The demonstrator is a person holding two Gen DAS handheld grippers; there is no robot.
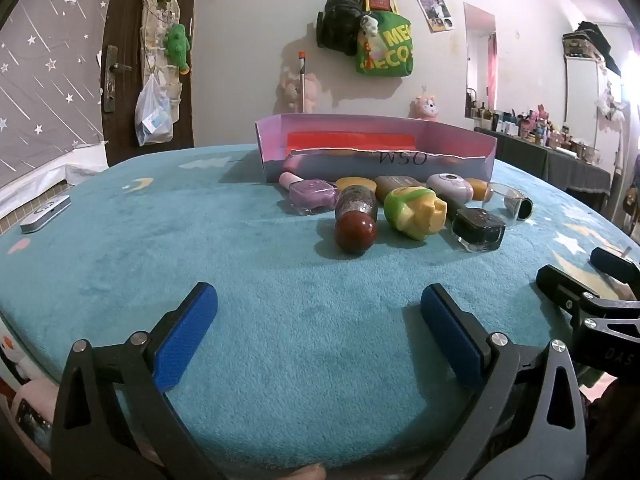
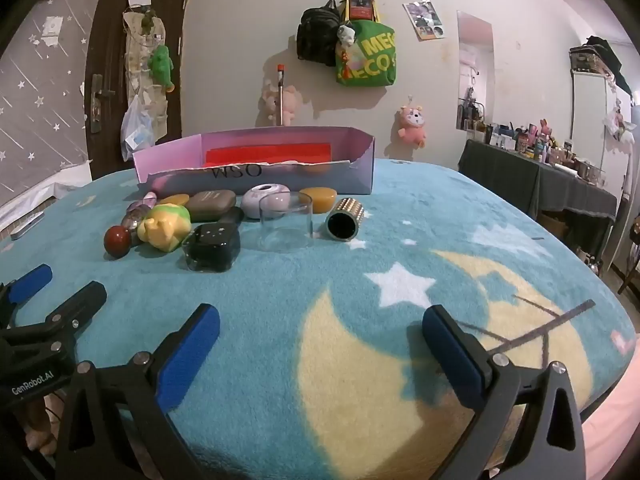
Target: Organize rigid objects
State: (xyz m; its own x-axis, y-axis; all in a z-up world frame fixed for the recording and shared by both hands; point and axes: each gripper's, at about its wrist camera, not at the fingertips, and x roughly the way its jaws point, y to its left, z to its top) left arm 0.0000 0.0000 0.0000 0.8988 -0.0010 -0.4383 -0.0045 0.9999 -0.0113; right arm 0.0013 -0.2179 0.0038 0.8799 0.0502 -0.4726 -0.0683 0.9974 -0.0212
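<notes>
Fingers of the left gripper (image 1: 319, 307) and right gripper (image 2: 321, 327) stood apart, empty; the bottles, perhaps nail polish (image 1: 313, 197), clustered ahead beyond them, before the cardboard box (image 2: 256, 160).

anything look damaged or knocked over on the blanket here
Yes. The purple box has a ragged, torn front edge. Several bottles lie on their sides: the red-capped bottle, the pink polish bottle, and the studded metal cylinder. Both grippers are open and holding nothing.
</notes>
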